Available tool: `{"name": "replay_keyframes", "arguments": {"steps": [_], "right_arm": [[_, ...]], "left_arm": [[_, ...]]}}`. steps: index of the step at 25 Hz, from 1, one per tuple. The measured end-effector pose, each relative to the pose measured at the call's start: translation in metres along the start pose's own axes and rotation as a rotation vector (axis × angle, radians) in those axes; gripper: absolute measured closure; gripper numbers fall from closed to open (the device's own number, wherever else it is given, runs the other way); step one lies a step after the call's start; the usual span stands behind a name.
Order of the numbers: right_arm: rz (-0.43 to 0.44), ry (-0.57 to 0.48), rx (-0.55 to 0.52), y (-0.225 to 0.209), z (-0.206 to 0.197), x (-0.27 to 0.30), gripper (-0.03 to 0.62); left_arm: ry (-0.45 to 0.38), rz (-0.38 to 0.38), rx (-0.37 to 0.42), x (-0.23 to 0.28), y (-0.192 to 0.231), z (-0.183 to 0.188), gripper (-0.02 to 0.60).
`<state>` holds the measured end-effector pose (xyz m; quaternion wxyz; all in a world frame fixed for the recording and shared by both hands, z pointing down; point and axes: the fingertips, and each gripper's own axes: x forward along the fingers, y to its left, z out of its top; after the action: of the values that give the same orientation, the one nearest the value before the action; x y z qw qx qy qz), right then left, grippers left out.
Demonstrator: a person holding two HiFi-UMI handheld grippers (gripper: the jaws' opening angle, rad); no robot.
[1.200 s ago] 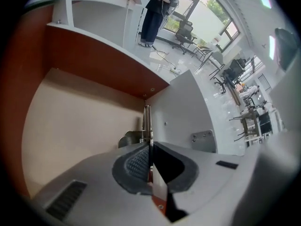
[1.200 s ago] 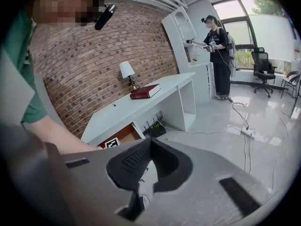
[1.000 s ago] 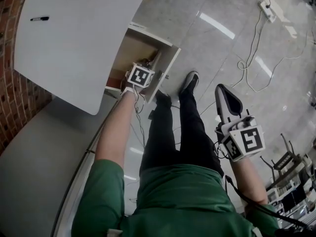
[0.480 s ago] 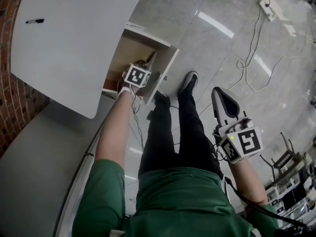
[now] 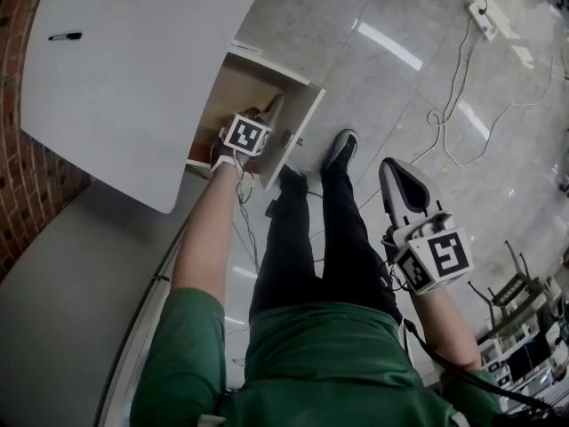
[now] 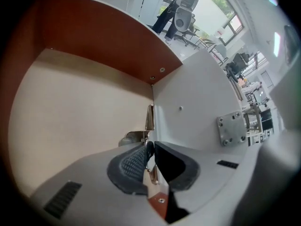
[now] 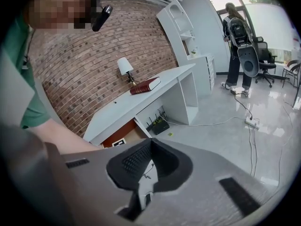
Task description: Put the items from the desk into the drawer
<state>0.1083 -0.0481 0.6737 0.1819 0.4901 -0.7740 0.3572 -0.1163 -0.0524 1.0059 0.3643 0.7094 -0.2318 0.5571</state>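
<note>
Left gripper (image 6: 150, 149): shown with its jaws closed tip to tip and nothing seen held between them. It is pointed steeply down inside the open drawer (image 6: 84, 102), at the corner where the white front panel (image 6: 188, 98) meets the brown side wall. A small metal fitting (image 6: 134, 136) is seen just beyond the tips, and the rest of the drawer's floor in view is bare.

Right gripper (image 7: 151, 140): likewise closed and empty, held over the floor at 4 o'clock in the head view.

The pen (image 5: 67, 36) is left on the desk (image 5: 133, 78), at 10 o'clock and well apart from the drawer. A book (image 7: 145, 85) and a lamp (image 7: 124, 66) are seen on the desk in the right gripper view.

The step is judged to be withdrawal towards the next item. The gripper is best lifted straight up, clear of the panel and desk edge. The jaws should then be opened and set across the pen's barrel.

Against the earlier head views little is changed: grippers, drawer and pen are found almost where they were.
</note>
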Motion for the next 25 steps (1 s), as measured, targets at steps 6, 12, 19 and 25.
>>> {"name": "replay_keyframes", "arguments": {"steps": [6, 12, 19, 25], "right_arm": [[0.001, -0.013, -0.004, 0.002, 0.004, 0.0, 0.591], [0.019, -0.02, -0.012, 0.01, 0.008, -0.001, 0.591], [0.044, 0.001, -0.004, 0.019, -0.003, -0.001, 0.591], [0.048, -0.019, -0.007, 0.022, 0.004, -0.004, 0.591]], "left_arm": [[-0.035, 0.02, -0.032, -0.002, -0.013, 0.003, 0.425], [-0.03, -0.065, -0.133, -0.003, -0.018, -0.001, 0.4], [-0.056, -0.095, -0.248, -0.005, 0.002, -0.008, 0.4], [-0.114, -0.039, -0.202, -0.024, -0.005, -0.005, 0.37]]}}
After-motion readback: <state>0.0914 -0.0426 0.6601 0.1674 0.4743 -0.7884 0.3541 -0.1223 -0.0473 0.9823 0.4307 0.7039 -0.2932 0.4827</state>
